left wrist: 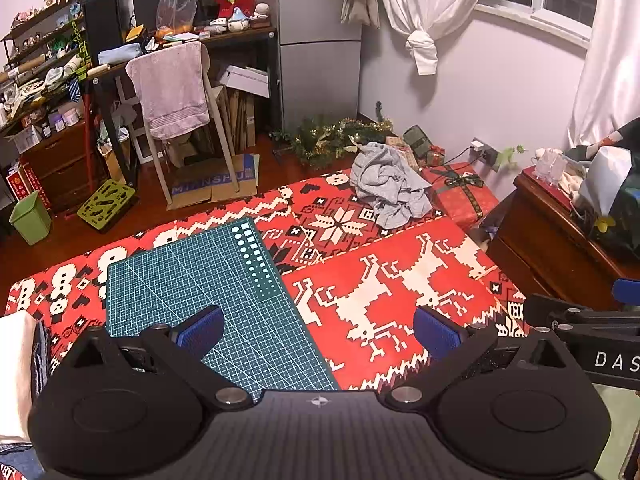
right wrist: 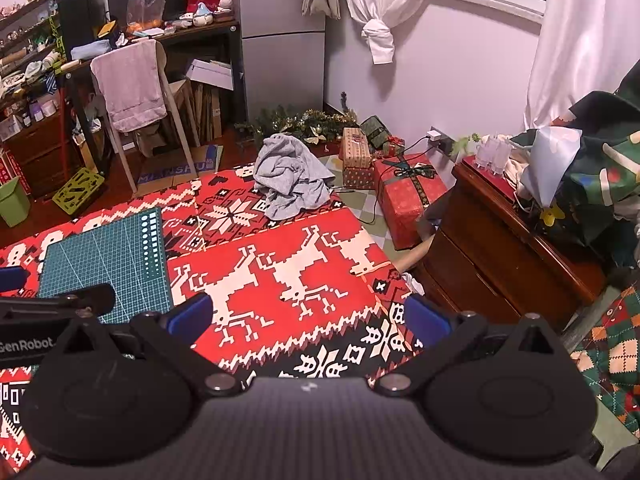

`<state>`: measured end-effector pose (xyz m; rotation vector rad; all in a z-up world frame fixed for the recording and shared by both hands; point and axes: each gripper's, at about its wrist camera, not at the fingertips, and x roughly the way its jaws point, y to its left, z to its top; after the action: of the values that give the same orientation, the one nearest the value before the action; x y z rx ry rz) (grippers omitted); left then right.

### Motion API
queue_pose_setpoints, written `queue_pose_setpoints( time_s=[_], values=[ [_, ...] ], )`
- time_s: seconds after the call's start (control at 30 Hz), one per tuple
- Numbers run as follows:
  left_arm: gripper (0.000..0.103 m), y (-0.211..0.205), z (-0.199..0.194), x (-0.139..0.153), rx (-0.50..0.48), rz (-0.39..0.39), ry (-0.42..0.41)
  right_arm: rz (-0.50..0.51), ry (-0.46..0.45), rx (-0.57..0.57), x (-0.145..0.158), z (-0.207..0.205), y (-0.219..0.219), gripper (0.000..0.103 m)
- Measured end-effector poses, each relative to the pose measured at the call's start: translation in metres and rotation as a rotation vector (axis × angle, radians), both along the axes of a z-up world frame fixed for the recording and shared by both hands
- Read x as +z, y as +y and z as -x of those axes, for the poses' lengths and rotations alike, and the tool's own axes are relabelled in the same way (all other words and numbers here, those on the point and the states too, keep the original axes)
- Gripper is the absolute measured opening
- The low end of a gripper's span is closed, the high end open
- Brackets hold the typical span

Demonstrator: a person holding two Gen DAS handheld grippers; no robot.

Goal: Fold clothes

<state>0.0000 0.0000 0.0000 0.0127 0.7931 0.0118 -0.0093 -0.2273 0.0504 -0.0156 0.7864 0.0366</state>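
A crumpled grey garment (left wrist: 388, 190) (right wrist: 292, 180) lies in a heap at the far edge of the red patterned table cover (left wrist: 400, 280) (right wrist: 280, 248). My left gripper (left wrist: 318, 332) hovers open over the near part of the table, its blue pads (left wrist: 200, 330) wide apart above the green cutting mat (left wrist: 208, 280) (right wrist: 108, 260) and the reindeer pattern. My right gripper (right wrist: 306, 320) is also open and empty, over the near right part of the cover. Each gripper shows at the edge of the other's view. The garment is well beyond both.
A folded white and striped cloth pile (left wrist: 18, 372) sits at the near left. Wrapped gift boxes (right wrist: 408, 192) and a dark wooden cabinet (right wrist: 500, 248) stand to the right of the table. A chair with a pink towel (left wrist: 172, 88), a desk and a green bin (left wrist: 30, 218) stand beyond.
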Motion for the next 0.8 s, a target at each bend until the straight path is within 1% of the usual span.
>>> queue_pose_setpoints(
  time_s=[0.17, 0.27, 0.4, 0.47, 0.63, 0.8],
  values=[
    [0.102, -0.001, 0.002, -0.001, 0.005, 0.001, -0.012, 0.003, 0.003, 0.003, 0.006, 0.001, 0.003, 0.103],
    [0.101, -0.007, -0.001, 0.001, 0.006, -0.009, -0.006, 0.005, 0.006, 0.004, 0.009, 0.001, 0.005, 0.103],
    [0.101, -0.002, 0.003, 0.002, 0.007, -0.008, -0.016, 0.005, 0.007, 0.009, 0.012, 0.0, 0.006, 0.103],
    [0.101, 0.003, 0.006, 0.001, 0.01, -0.001, -0.017, 0.001, -0.001, 0.01, 0.006, 0.004, 0.003, 0.103],
    [0.101, 0.003, 0.003, 0.0, 0.006, 0.003, -0.015, 0.004, -0.004, 0.009, 0.006, 0.003, 0.004, 0.103],
    [0.101, 0.001, 0.003, 0.001, 0.003, -0.013, -0.024, -0.004, 0.001, 0.006, 0.005, 0.002, 0.002, 0.103]
  ],
)
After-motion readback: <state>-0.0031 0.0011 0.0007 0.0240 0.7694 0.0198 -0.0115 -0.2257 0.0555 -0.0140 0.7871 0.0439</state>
